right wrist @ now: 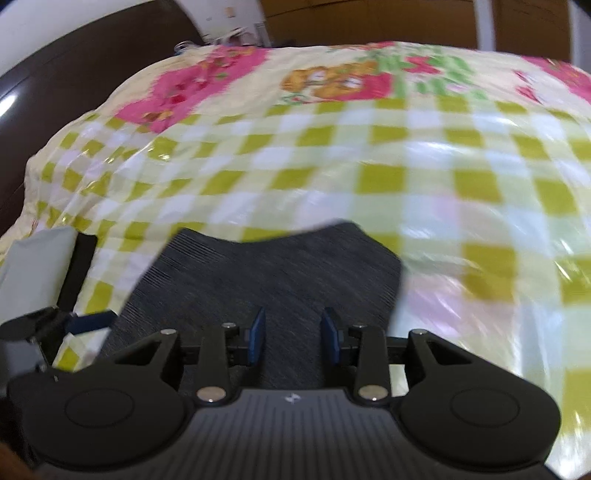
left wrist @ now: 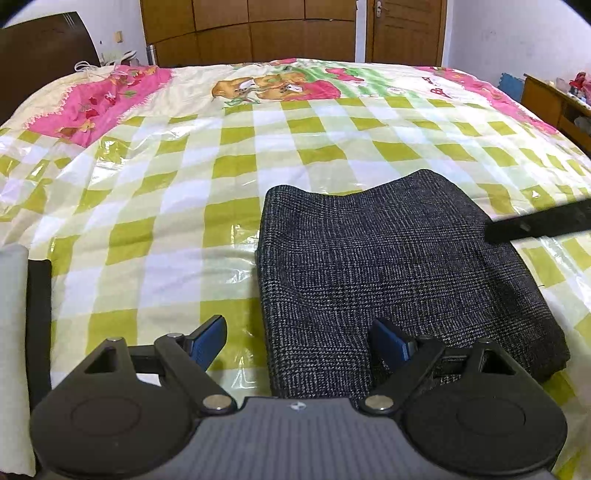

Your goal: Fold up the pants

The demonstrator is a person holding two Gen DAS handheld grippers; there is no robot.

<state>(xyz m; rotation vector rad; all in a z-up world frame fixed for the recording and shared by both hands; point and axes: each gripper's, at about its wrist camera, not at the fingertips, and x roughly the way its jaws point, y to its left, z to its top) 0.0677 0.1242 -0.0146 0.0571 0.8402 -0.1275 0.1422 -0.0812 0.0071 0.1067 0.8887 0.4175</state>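
The pants (left wrist: 399, 269), dark grey with a fine check weave, lie folded into a compact rectangular bundle on the bed (left wrist: 192, 177), right of centre in the left wrist view and in the lower centre of the blurred right wrist view (right wrist: 266, 273); the bed carries a glossy cover of green and white checks, with pink flowered patches and a cartoon print toward the top of the frame; the left gripper (left wrist: 297, 343) sits at the bottom centre of its view with its blue-padded fingers (left wrist: 208, 341) spread wide and nothing between them, one over the bare cover and the other over the near left edge of the bundle; the right gripper (right wrist: 293, 336) is above the near part of the pants, its fingers (right wrist: 258, 334) a narrow gap apart and gripping nothing; wooden wardrobe doors (left wrist: 251, 29) fill the top of the left view, a dark headboard (left wrist: 44, 55) its upper left corner.
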